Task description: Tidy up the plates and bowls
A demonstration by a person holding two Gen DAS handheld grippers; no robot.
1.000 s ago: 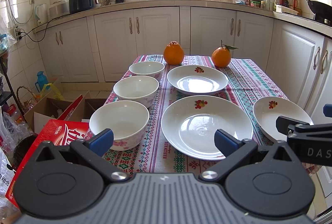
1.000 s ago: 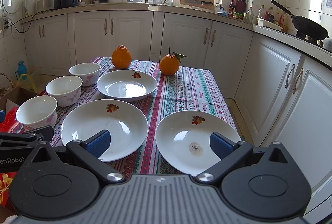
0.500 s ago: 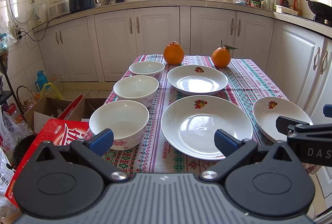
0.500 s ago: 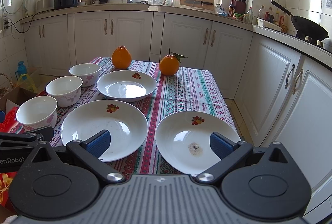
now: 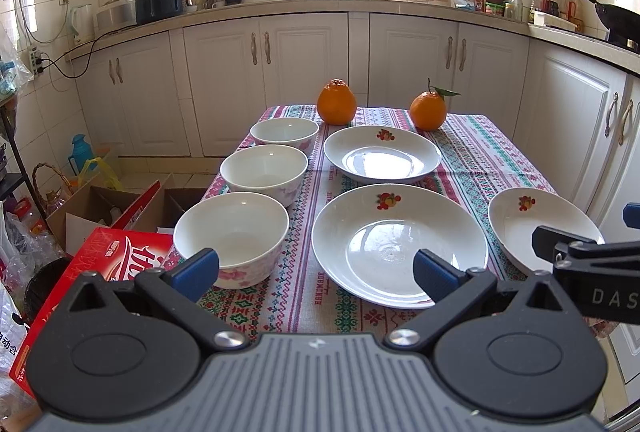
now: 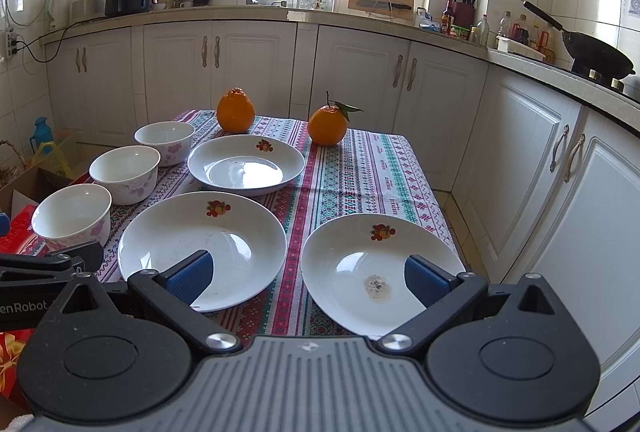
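Three white floral bowls stand in a row along the table's left side: near bowl (image 5: 232, 236), middle bowl (image 5: 264, 173), far bowl (image 5: 285, 133). Three white plates with a fruit print lie to their right: a large near plate (image 5: 400, 248), a far plate (image 5: 382, 159) and a stained right plate (image 6: 380, 272). My left gripper (image 5: 316, 272) is open and empty at the near table edge, between the near bowl and the large plate. My right gripper (image 6: 306, 278) is open and empty, between the large plate (image 6: 200, 244) and the stained plate.
Two oranges (image 5: 337, 107) (image 5: 428, 110) sit at the table's far end on the patterned tablecloth (image 5: 480, 159). A red box (image 5: 96, 268) and cardboard boxes (image 5: 104, 203) stand on the floor at the left. White cabinets (image 6: 532, 159) close in on the right.
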